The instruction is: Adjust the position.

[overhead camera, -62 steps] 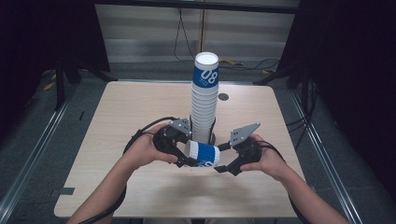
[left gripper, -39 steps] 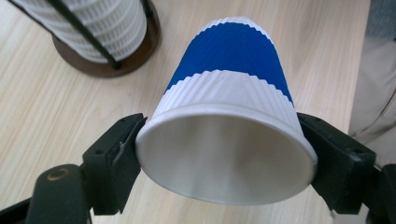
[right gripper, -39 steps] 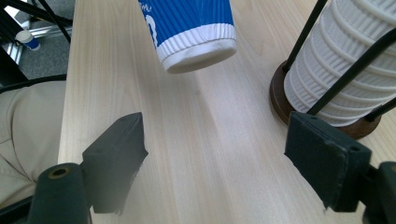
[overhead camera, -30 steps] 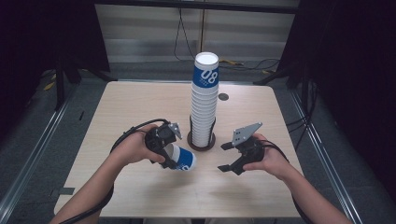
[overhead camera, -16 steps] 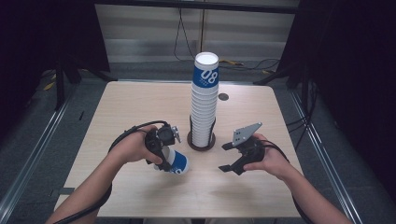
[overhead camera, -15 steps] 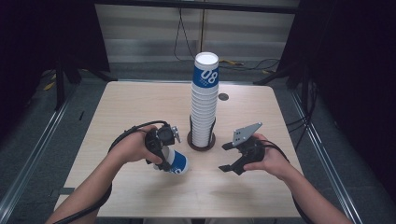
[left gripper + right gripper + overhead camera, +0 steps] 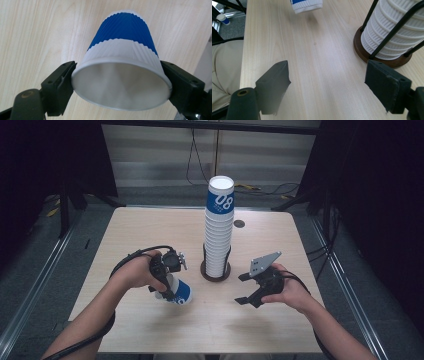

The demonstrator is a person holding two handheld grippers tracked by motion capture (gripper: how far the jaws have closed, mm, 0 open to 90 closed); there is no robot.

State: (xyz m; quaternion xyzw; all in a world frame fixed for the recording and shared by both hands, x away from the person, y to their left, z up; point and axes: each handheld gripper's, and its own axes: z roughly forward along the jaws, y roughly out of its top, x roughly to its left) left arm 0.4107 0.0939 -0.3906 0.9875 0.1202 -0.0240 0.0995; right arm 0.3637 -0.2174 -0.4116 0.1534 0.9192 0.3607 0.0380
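Observation:
A blue-and-white ribbed paper cup tilts low over the wooden table, left of centre. My left gripper has it by the rim. In the left gripper view the cup points base-first at the tabletop, and both jaws of my left gripper touch its rim. Those jaws have just been opening, with the cup between them. My right gripper is open and holds nothing, to the right of the tall cup stack. In the right gripper view my right gripper faces bare wood, with the cup farther off.
The stack stands in a black wire holder on a round brown base, also seen as the base in the right gripper view. A small dark disc lies behind the stack. The person's trouser leg is at the table's near edge.
Two seconds ago both grippers met at the cup by the stack. The left gripper has since carried it left and turned it more upright. The right gripper let go and drew back right.

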